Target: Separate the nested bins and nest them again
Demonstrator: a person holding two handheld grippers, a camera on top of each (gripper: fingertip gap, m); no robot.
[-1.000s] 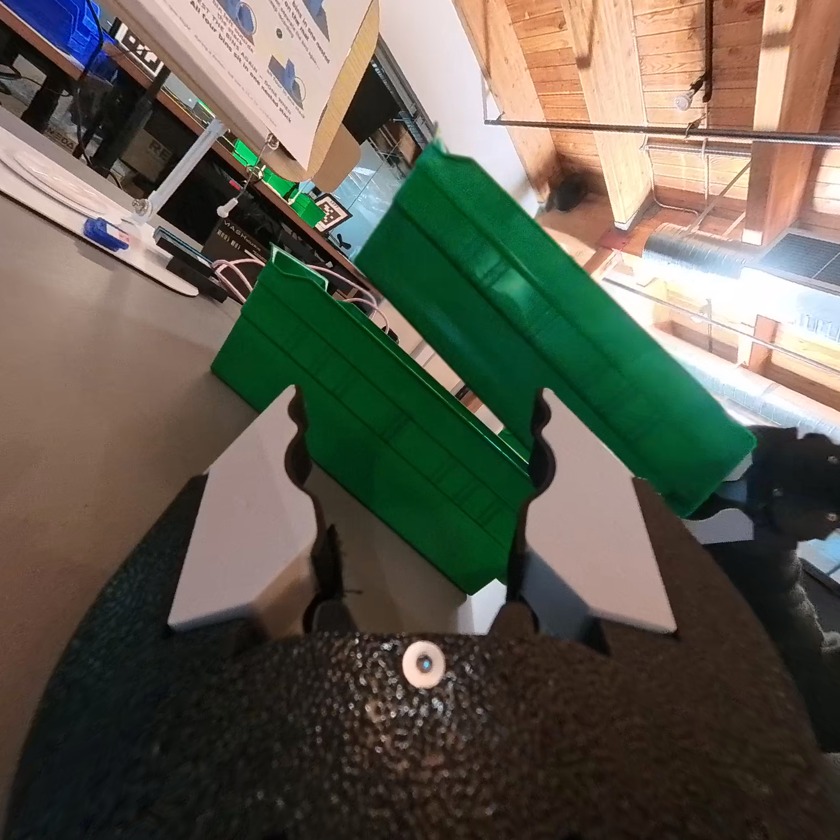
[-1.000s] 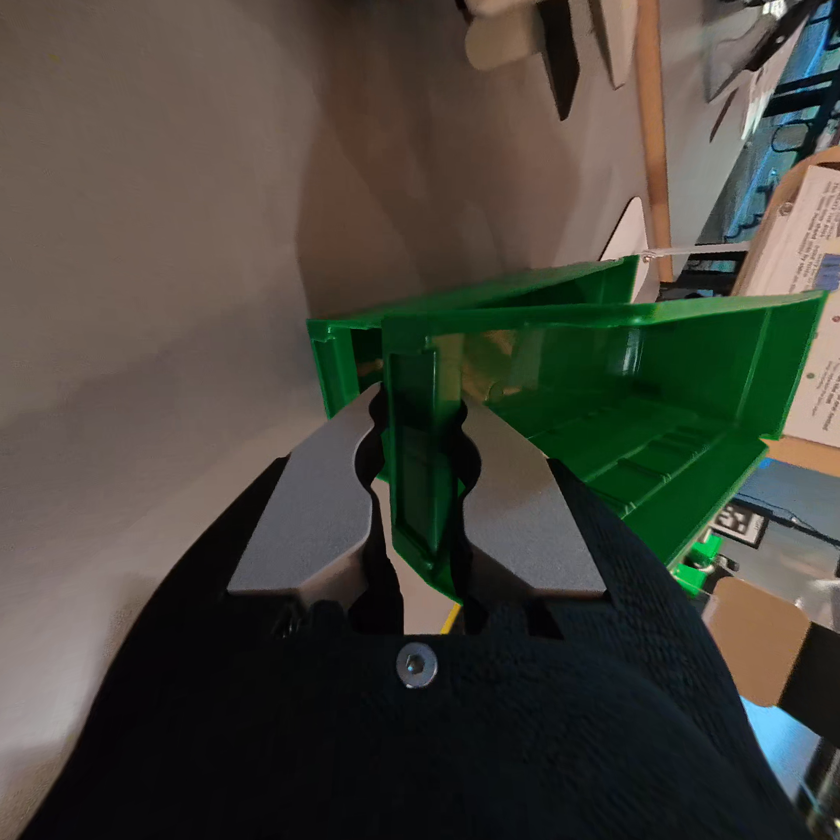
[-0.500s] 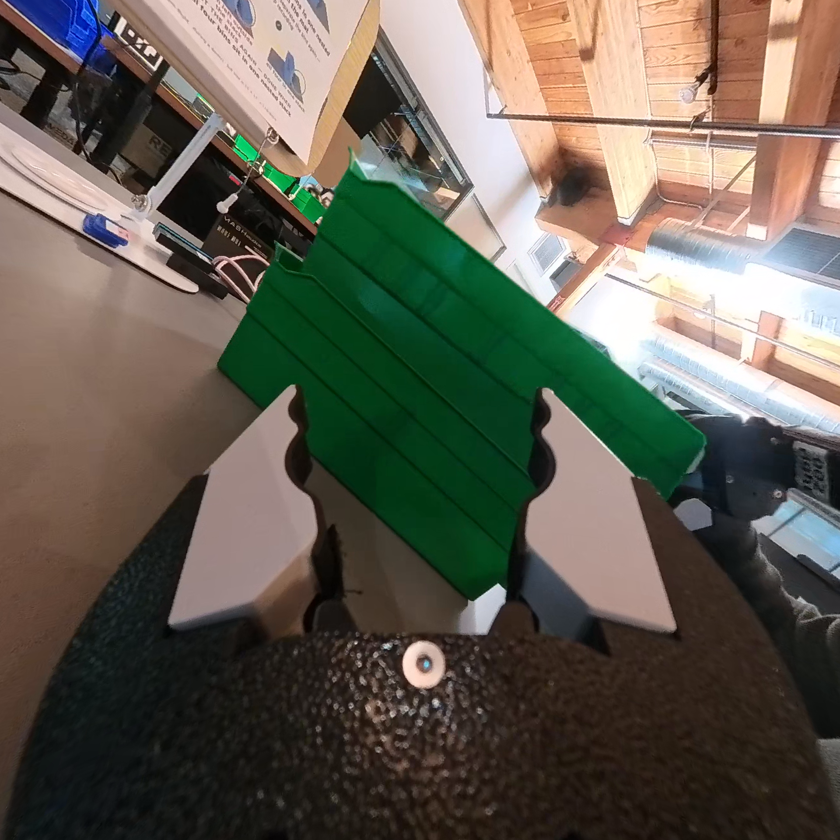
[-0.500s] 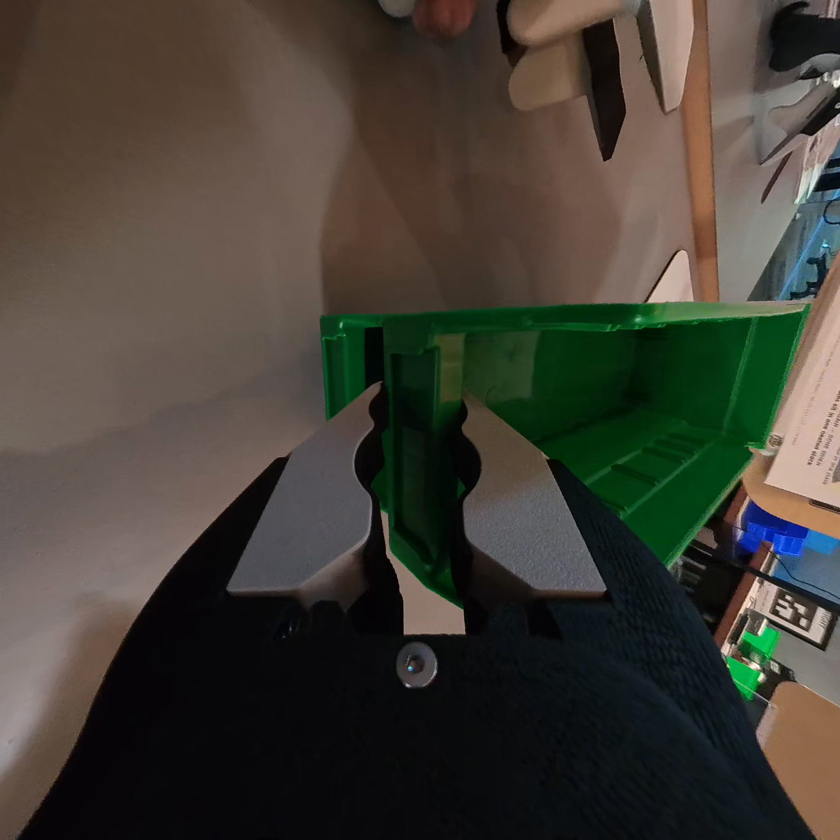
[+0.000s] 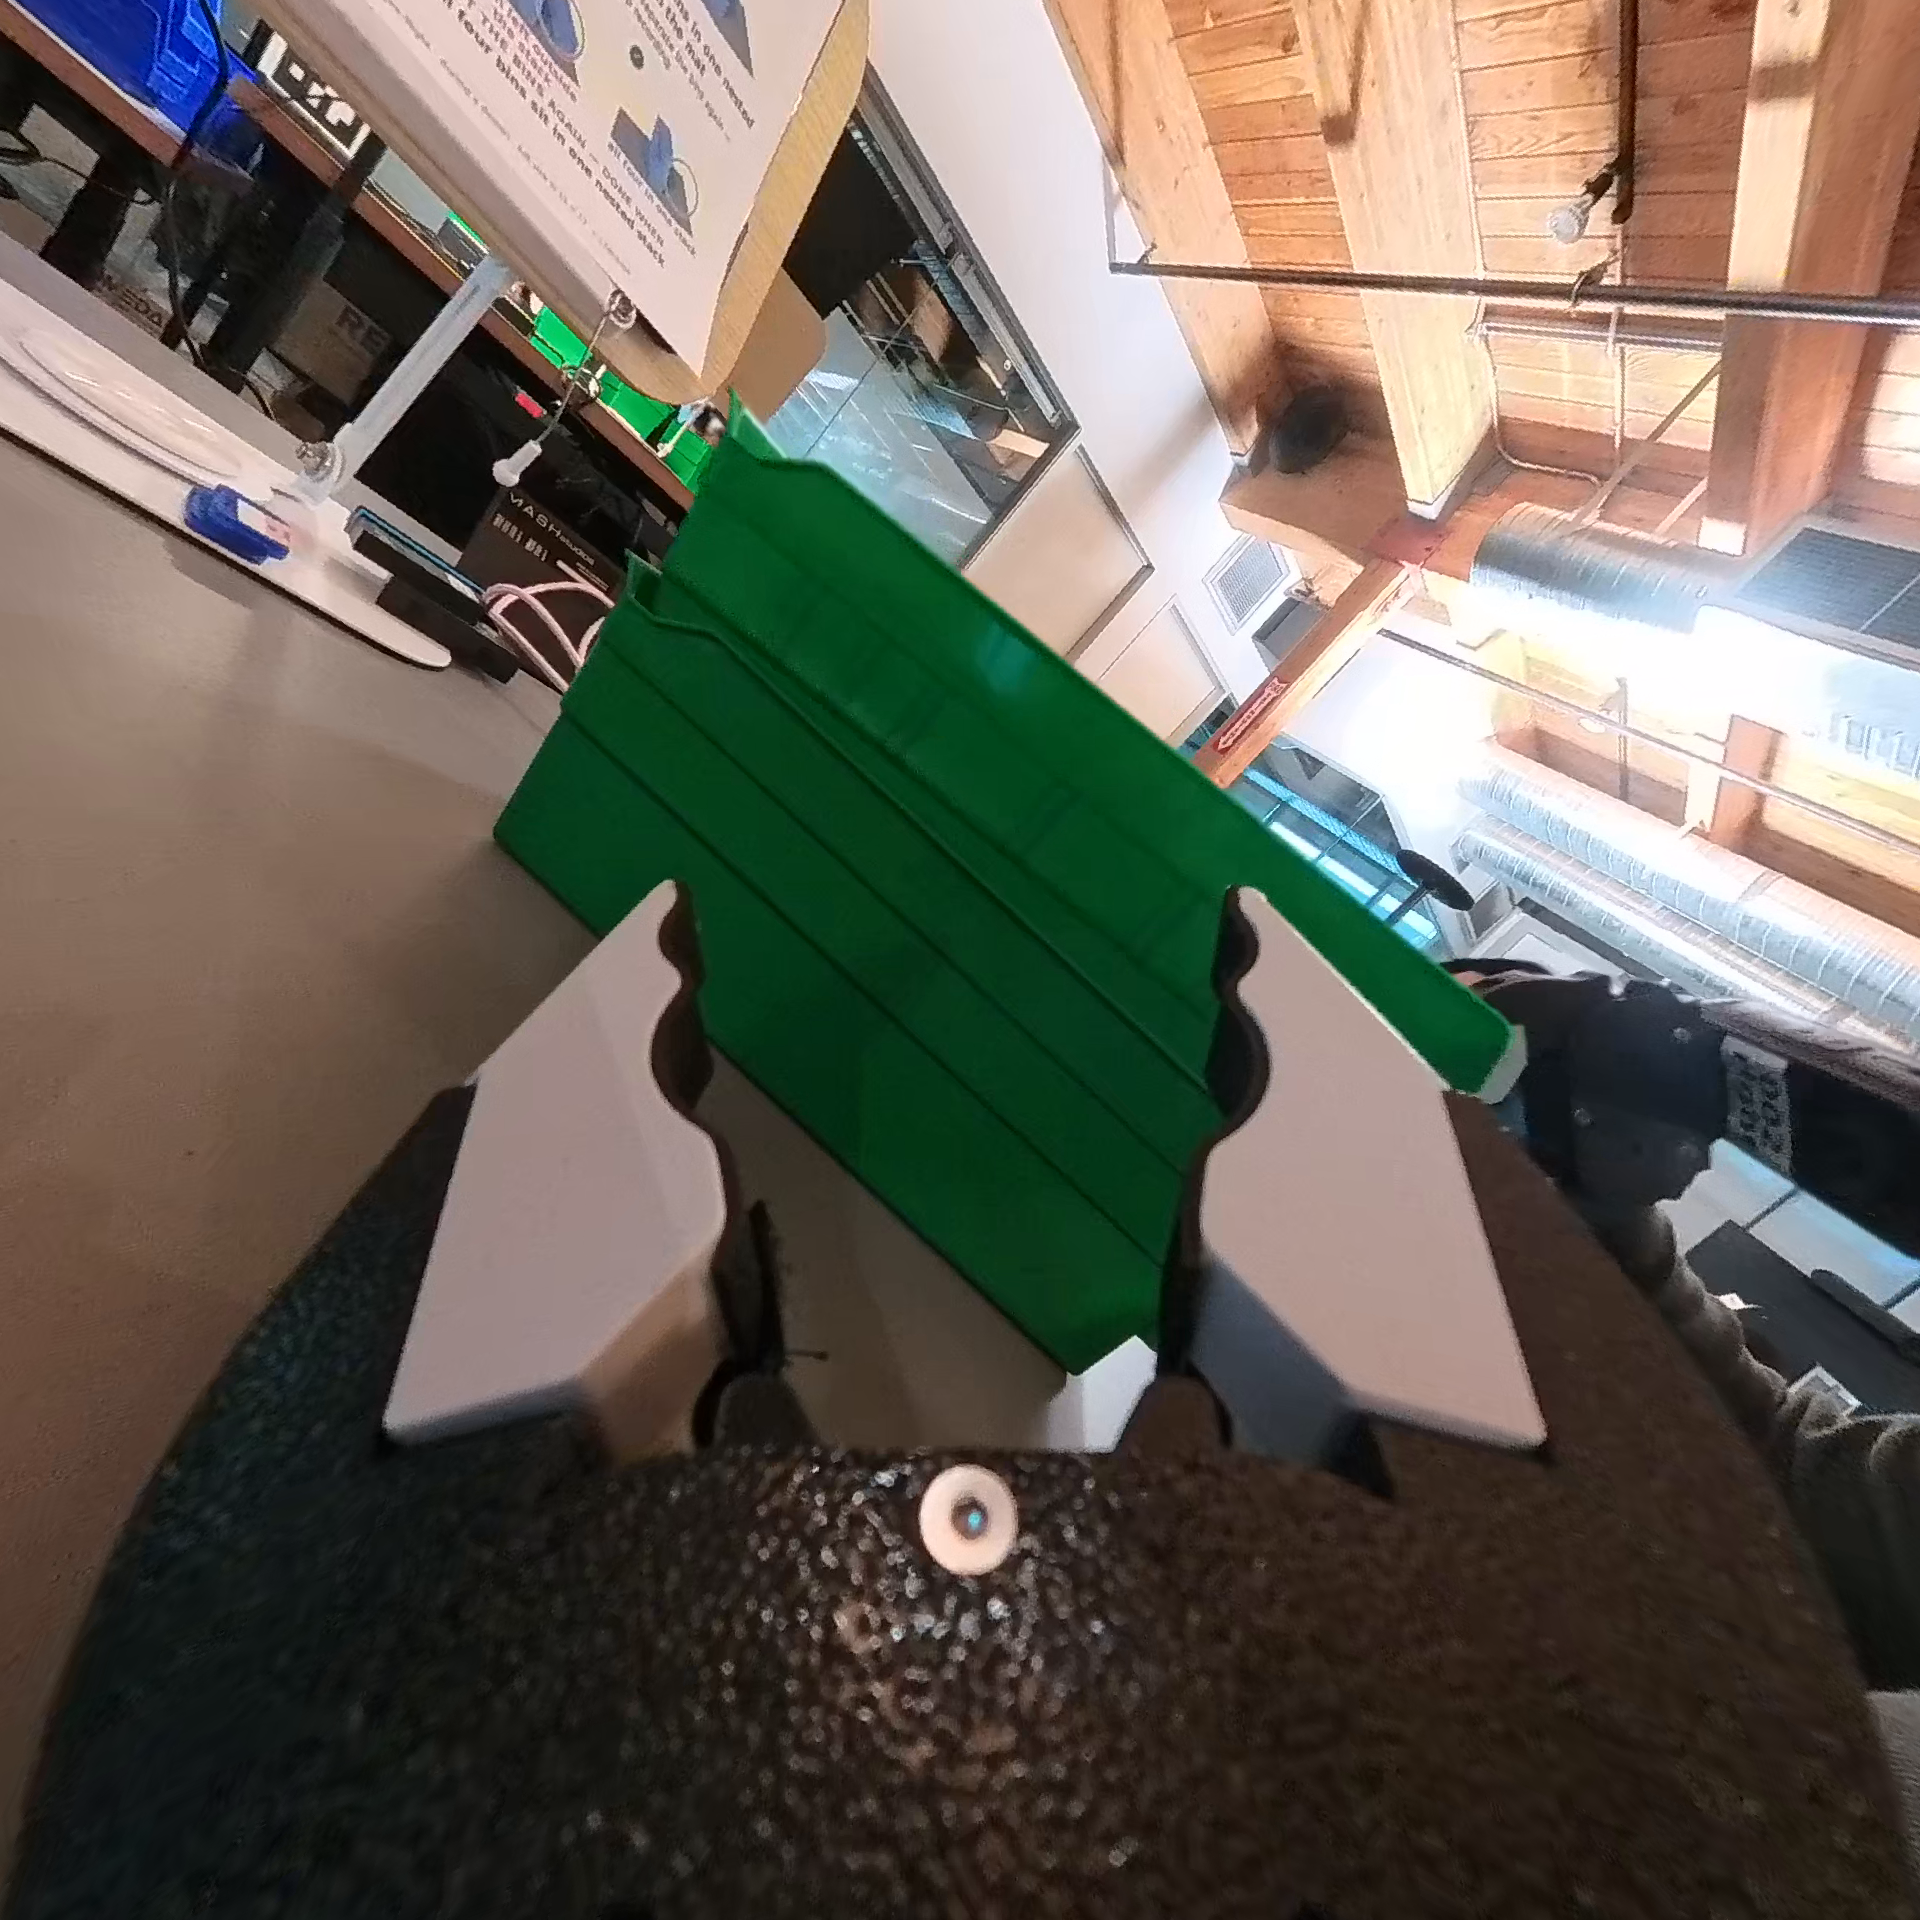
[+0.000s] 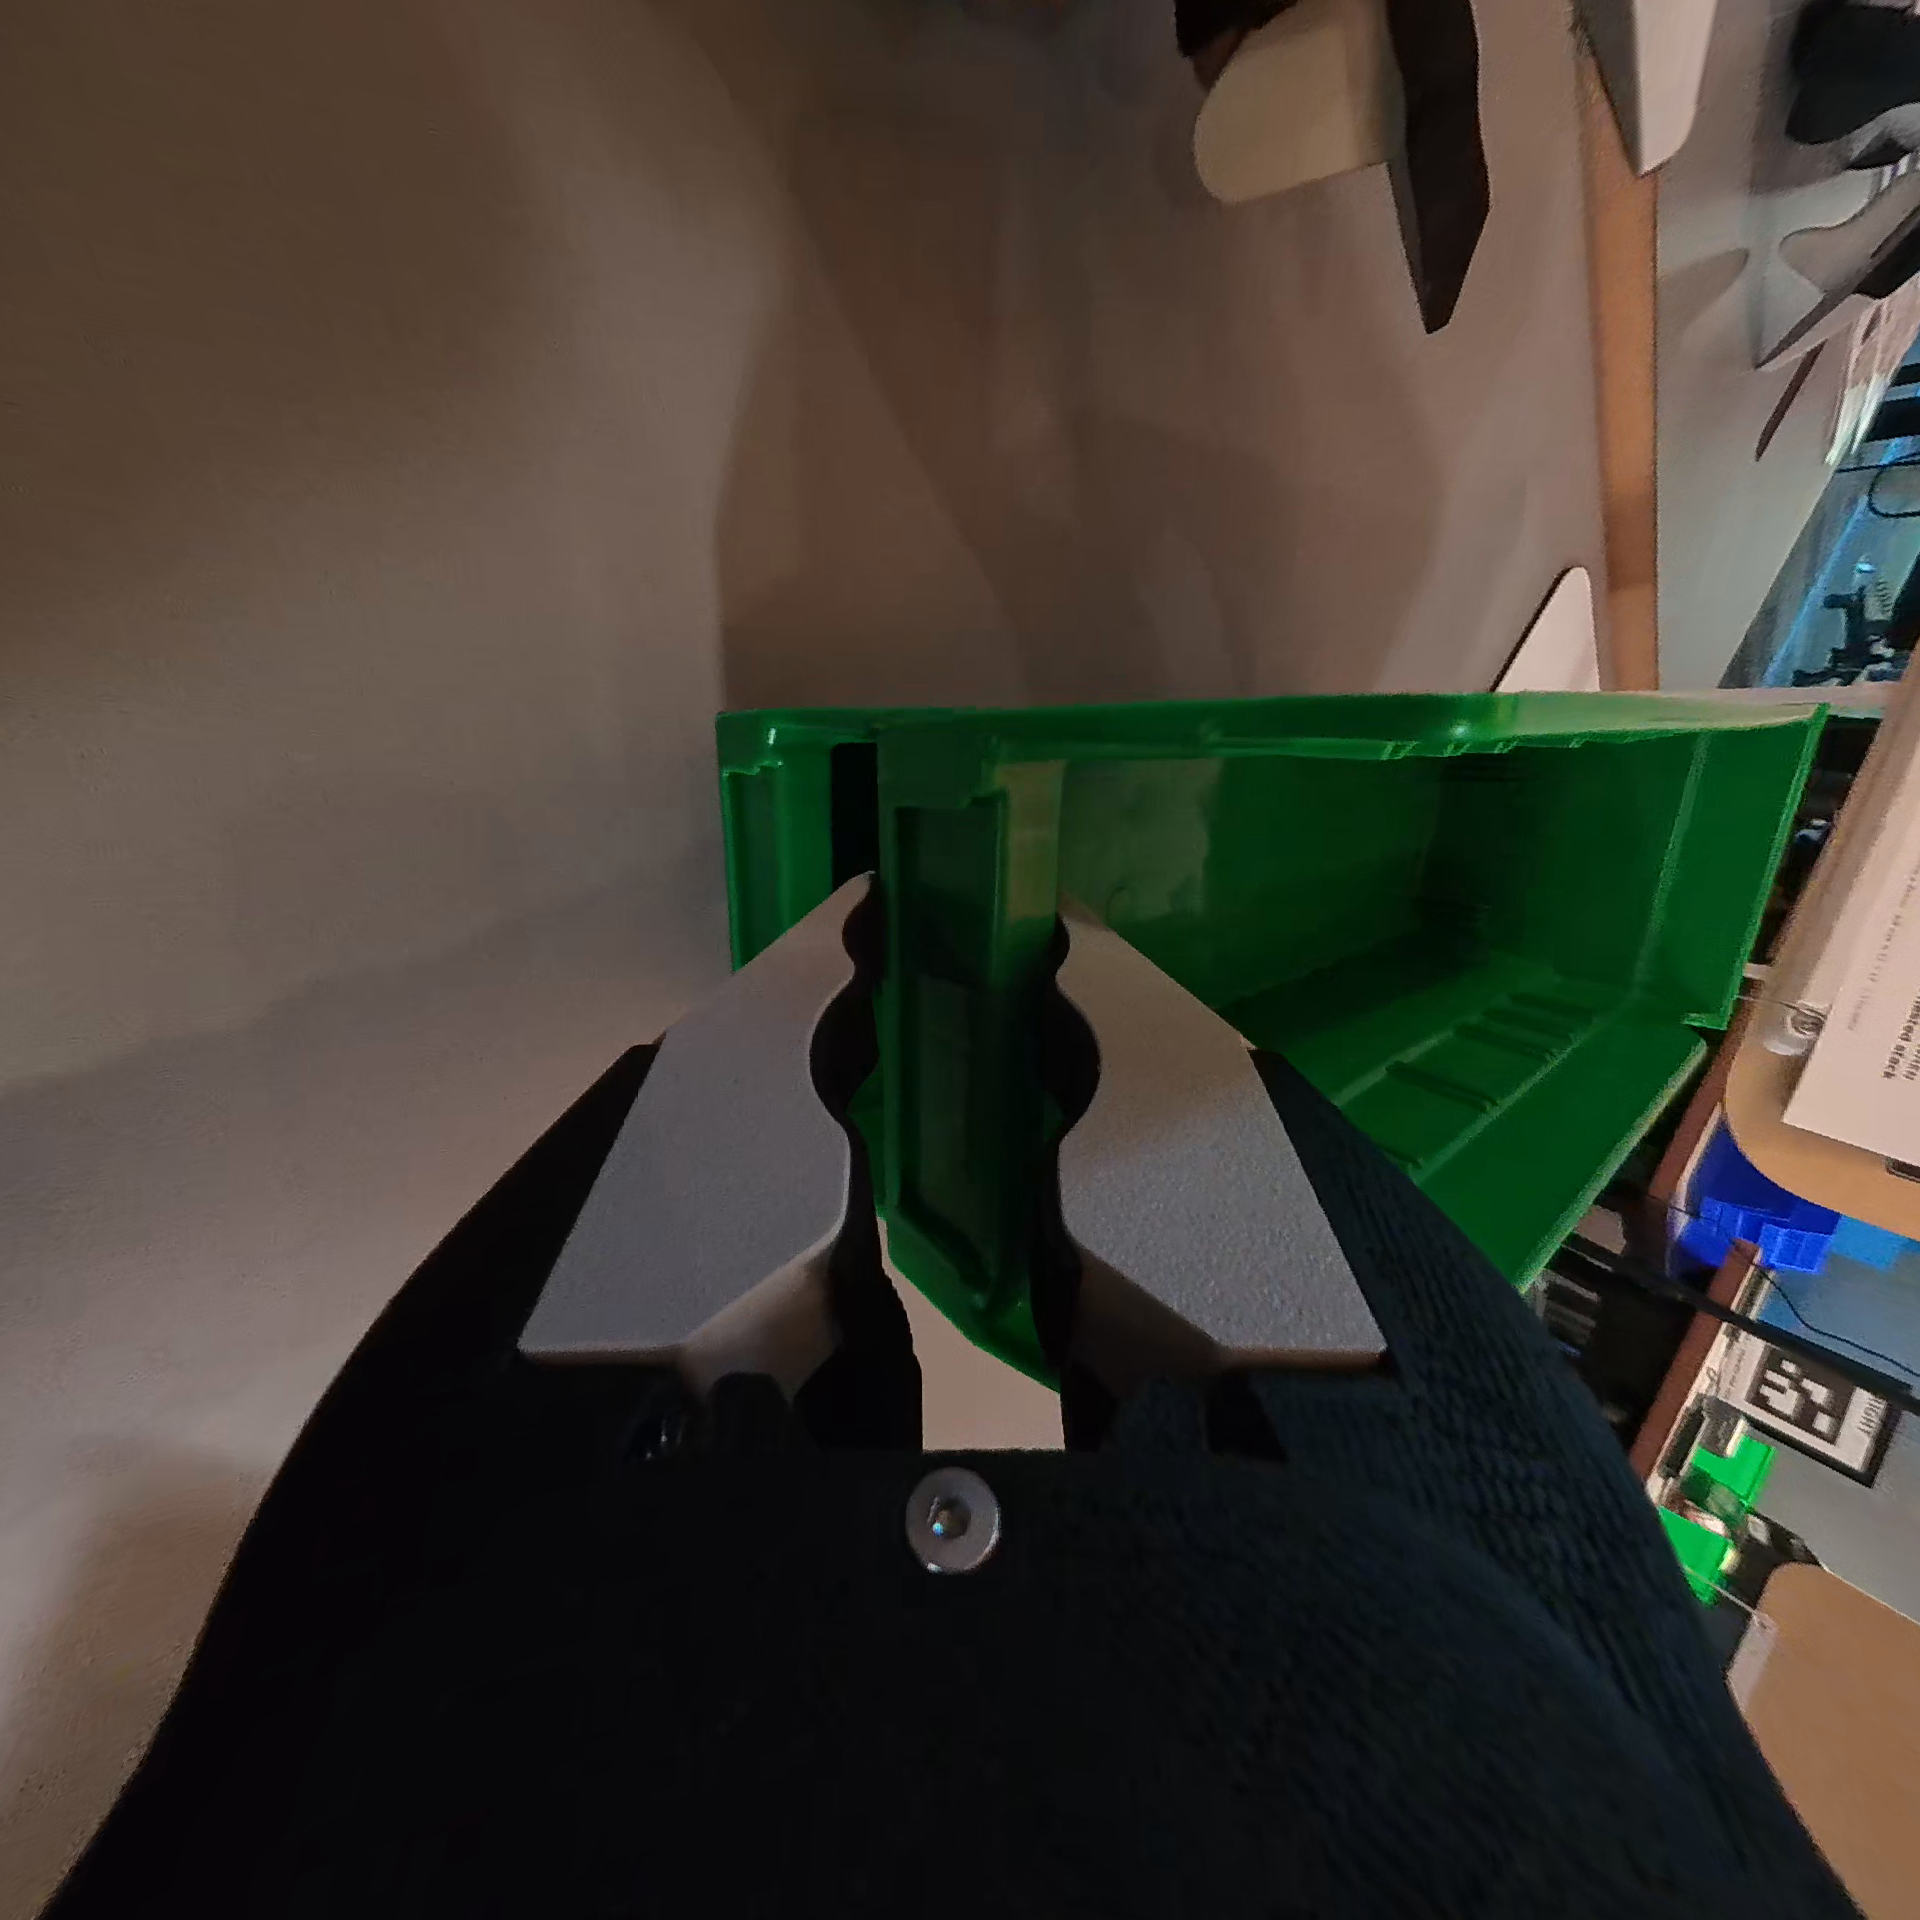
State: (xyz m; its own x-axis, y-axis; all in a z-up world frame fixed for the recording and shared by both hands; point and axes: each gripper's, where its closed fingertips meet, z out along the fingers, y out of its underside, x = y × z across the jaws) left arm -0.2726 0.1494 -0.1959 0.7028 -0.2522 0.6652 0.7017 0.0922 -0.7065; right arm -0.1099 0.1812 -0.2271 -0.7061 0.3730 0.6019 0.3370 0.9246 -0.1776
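Note:
Two green bins lie on a grey table (image 5: pixel 208 935). The lower bin (image 5: pixel 883 1060) rests on the table. The upper bin (image 5: pixel 987 748) sits partly inside it, slightly raised and tilted. My right gripper (image 6: pixel 961 904) is shut on the front wall of the upper bin (image 6: pixel 1351 883), with the lower bin (image 6: pixel 779 831) just outside it. My right gripper also shows at the right edge of the left wrist view (image 5: pixel 1621 1091). My left gripper (image 5: pixel 956 914) is open and empty, facing the bins' side from a short way off, and shows far off in the right wrist view (image 6: pixel 1330 125).
A cardboard sign with a printed sheet (image 5: pixel 644 125) stands on a white stand (image 5: pixel 405 384) behind the bins. A white mat (image 5: pixel 156 416) with a small blue thing (image 5: pixel 218 509) lies at the far left. Cables (image 5: pixel 540 623) and blue bins (image 6: pixel 1745 1236) lie beyond the table edge.
My right gripper has lowered the upper bin from the air down into the lower bin. My left gripper has stayed open and still.

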